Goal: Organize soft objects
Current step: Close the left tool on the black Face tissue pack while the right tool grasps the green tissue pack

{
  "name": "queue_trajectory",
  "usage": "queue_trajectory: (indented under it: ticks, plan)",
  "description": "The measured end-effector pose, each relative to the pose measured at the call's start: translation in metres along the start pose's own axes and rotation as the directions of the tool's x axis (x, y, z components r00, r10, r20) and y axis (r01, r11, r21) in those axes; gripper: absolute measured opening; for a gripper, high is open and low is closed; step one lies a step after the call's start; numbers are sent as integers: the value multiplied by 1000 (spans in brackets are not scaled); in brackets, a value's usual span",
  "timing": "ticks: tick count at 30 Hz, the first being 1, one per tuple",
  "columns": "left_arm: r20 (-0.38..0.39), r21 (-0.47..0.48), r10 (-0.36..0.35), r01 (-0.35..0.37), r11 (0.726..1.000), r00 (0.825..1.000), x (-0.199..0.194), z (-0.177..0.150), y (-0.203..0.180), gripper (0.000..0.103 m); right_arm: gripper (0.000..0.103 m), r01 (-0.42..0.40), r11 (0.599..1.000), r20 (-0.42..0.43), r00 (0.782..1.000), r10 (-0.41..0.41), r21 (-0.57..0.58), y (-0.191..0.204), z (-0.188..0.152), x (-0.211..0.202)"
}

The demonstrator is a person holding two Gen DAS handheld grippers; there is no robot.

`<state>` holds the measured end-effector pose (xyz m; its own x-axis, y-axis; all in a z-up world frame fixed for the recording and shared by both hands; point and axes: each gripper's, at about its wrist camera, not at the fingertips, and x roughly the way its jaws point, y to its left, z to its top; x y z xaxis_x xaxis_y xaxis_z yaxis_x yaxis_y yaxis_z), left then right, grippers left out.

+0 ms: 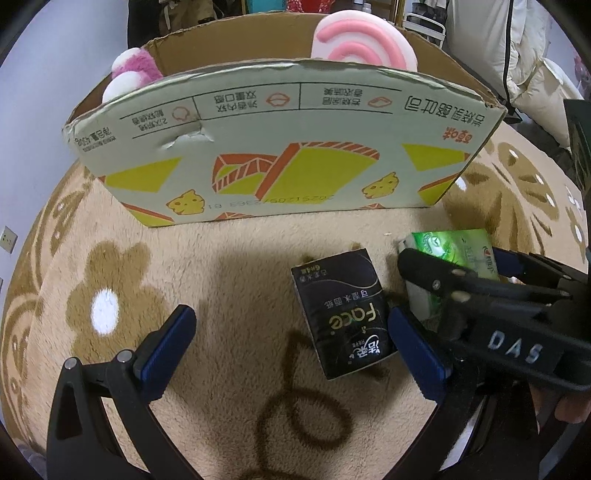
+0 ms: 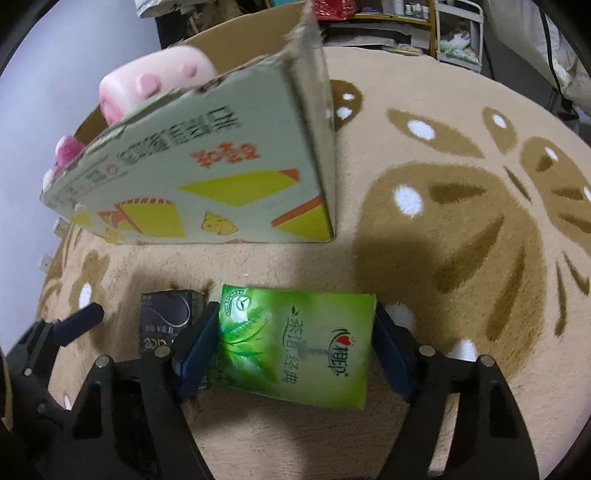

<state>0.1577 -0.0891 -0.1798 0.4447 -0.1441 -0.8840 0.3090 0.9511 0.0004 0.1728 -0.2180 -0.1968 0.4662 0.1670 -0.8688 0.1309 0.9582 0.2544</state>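
Observation:
A green tissue pack (image 2: 295,343) lies on the carpet between the fingers of my right gripper (image 2: 293,350), and both blue pads touch its short sides. Just left of it lies a black tissue pack (image 1: 343,314), inside the wide-open left gripper (image 1: 293,350) and close to that gripper's right finger (image 1: 417,354), with neither pad touching it. Beyond both packs stands an open cardboard box (image 1: 295,147). In it are a pink-and-white swirl cushion (image 1: 358,40) and a pink plush toy (image 1: 136,66). The right gripper (image 1: 469,258) crosses in from the right in the left wrist view.
Everything sits on a beige carpet (image 2: 461,258) with brown flower patterns. Shelves and a white rack (image 2: 458,29) stand at the far edge, and pale bedding (image 1: 517,55) lies at the back right. The box's near wall (image 2: 207,155) rises close behind the packs.

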Motion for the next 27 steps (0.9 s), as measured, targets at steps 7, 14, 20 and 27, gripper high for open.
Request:
queue_trajectory:
  ticks: [7,14,20,27]
  plan:
    - [-2,-11,-1,1,1000,1000,-1,2,4,103,82,-8,1000,3,1000,8,5,-1,0,2]
    - [-8,-34,-34,33,999,999,0,1,8,103,81,-30,999,17,999,29,31,-18,2,-10]
    - [-28,-40,-40,39,998,999,6,-1,8,102,81,-25,999,16,1000,25,27,-20,2,-12]
    - [-54,-30,-8,7,1000,999,12,-5,7,80,81,-22,999,17,1000,22,27,-16,2,-10]
